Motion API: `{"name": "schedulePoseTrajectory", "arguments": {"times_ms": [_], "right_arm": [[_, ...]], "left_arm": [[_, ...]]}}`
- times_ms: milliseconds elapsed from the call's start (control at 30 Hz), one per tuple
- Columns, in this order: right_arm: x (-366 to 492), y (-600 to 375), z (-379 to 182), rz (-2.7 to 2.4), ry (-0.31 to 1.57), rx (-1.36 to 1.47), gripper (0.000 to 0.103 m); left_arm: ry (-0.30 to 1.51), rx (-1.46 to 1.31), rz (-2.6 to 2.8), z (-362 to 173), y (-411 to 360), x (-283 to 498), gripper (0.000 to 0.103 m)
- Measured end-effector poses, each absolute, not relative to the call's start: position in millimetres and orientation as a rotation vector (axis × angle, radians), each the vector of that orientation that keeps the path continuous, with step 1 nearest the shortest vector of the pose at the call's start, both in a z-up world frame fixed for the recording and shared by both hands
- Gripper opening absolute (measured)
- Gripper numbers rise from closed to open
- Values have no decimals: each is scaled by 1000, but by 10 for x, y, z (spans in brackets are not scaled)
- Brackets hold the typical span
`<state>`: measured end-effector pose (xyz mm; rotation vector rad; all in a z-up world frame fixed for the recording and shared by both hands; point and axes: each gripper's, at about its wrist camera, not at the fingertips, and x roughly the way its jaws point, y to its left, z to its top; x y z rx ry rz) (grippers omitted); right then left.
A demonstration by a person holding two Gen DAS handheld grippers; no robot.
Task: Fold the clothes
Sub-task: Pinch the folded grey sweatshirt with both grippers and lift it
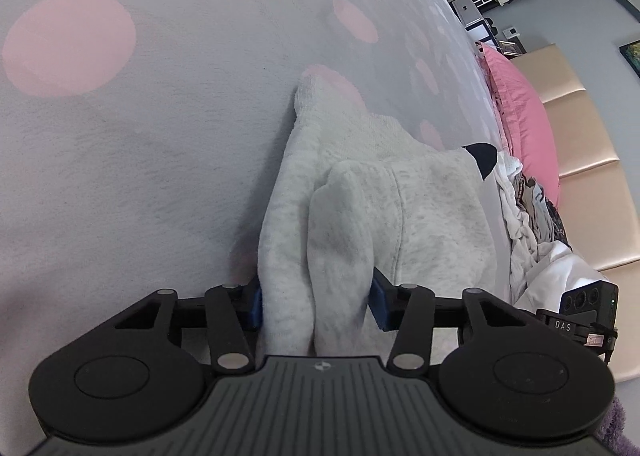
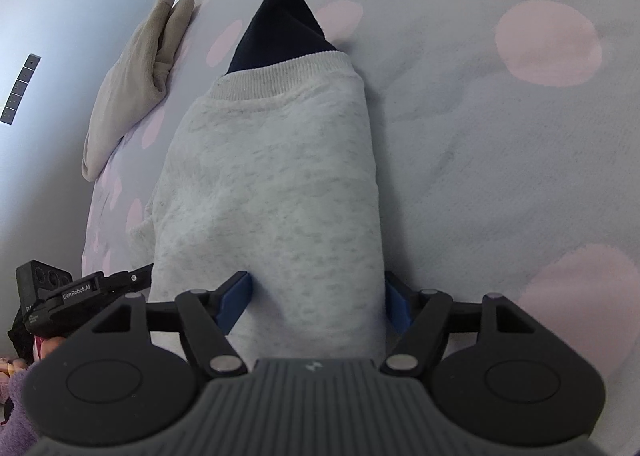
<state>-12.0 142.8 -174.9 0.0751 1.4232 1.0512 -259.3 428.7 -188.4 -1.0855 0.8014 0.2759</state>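
1. The left gripper (image 1: 316,306) has its two blue-padded fingers (image 1: 253,306) pressed against either side of a bunched fold of a light grey sweatshirt (image 1: 360,191); the fingers are clamped on that fabric.
2. The right gripper (image 2: 316,306) grips a wider band of the same sweatshirt (image 2: 272,183); its blue fingers (image 2: 236,302) sit at both sides of the cloth and are clamped on it, further apart than those of the left gripper.
3. The sweatshirt lies on a bed cover (image 1: 160,135) of pale grey with large pink dots, stretching away from both grippers across the cover.
4. In the right wrist view, the ribbed hem or collar band of the sweatshirt is at its far end, and a dark navy piece of cloth (image 2: 280,27) sticks out from under that band in a pointed shape.
5. In the left wrist view the same navy cloth (image 1: 484,155) shows as a small dark tip at the far right edge of the sweatshirt, near the right edge of the bed.
6. A beige garment (image 2: 132,83) lies folded along the left edge of the bed in the right wrist view, well apart from the sweatshirt.
7. Beyond the right edge of the bed cover in the left wrist view lie a pink pillow (image 1: 524,111) and a heap of mixed clothes (image 1: 528,223), set against a cream padded headboard (image 1: 580,143).
8. Each view catches the other gripper's black camera block at its side edge, low beside the sweatshirt.
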Motion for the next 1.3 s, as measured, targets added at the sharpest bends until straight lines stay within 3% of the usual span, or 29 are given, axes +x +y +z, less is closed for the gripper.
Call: {"name": "schedulePoseTrajectory", "arguments": {"times_ms": [200,267,367,867,1300], "right_arm": [[-103,1406,-1720,1095,1406,106,49],[-105,1368,-1676,1115,1390,122,38],[-133,1302,-1579,1143,1366,137,33],[-332,1523,-1031,1248,1271,198,30],[-303,2540,-343,1358,1174,282,30]], "left_arm": [[761,-1074,271,-1836,4243,-2639,28],[746,-1067,274,-1798,4224,-2666,22],[723,-1063,279,-1749,4216,-2723,19],[576,-970,327,-1156,4261,-2932,16],[467,-851,408,-134,5270,-2982,15]]}}
